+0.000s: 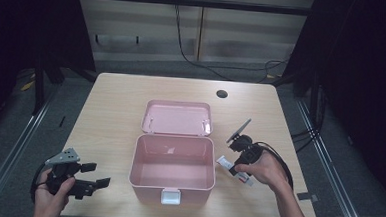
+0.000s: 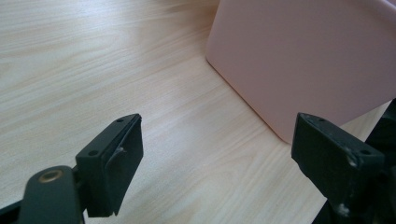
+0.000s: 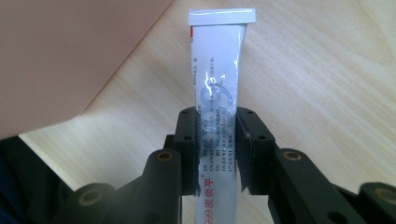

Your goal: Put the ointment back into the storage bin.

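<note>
Pinching the white tube point(image 3: 217, 93) mid-body, your right gripper point(image 3: 218, 144) sits lower right of the pink box point(image 1: 173, 162); left gripper point(image 2: 215, 158) spread, lower left, holding nothing.

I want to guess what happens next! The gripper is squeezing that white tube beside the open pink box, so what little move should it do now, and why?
Probably carry the white tube sideways over the pink box. The right gripper is shut on the tube beside the box, whose lid lies open and whose inside looks empty. The left gripper waits open on the box's other side.
</note>
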Demonstrator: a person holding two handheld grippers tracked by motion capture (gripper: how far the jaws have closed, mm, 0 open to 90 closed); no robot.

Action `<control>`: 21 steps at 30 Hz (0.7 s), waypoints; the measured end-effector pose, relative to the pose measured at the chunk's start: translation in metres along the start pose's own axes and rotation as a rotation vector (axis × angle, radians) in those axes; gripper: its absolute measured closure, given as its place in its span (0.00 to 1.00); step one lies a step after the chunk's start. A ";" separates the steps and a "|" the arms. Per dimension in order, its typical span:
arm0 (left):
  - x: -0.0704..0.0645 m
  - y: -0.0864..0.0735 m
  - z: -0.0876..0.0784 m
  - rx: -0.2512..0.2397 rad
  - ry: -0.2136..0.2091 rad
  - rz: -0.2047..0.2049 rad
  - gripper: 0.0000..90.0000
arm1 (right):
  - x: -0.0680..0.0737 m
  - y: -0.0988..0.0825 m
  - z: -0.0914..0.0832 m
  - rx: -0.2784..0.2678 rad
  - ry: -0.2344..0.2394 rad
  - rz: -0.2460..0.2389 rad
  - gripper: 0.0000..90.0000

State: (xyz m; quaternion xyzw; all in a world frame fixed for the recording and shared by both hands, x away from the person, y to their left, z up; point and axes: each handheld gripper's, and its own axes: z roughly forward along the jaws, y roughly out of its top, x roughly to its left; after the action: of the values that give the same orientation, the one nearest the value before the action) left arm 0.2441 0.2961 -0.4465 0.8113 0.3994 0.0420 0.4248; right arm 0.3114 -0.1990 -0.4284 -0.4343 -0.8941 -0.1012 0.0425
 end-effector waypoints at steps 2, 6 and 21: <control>0.000 0.000 0.000 0.001 0.000 0.002 0.19 | 0.001 -0.001 -0.003 0.008 0.000 -0.009 0.80; 0.000 0.000 -0.001 0.001 0.000 0.006 0.19 | 0.001 -0.002 -0.008 0.015 0.005 -0.038 0.80; 0.000 0.000 -0.001 0.003 -0.001 0.007 0.19 | 0.003 -0.012 -0.026 0.022 0.024 -0.069 0.80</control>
State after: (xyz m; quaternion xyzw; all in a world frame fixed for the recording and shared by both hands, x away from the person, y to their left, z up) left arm 0.2441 0.2967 -0.4461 0.8133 0.3965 0.0427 0.4238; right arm 0.3003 -0.2096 -0.4047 -0.4016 -0.9089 -0.0978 0.0546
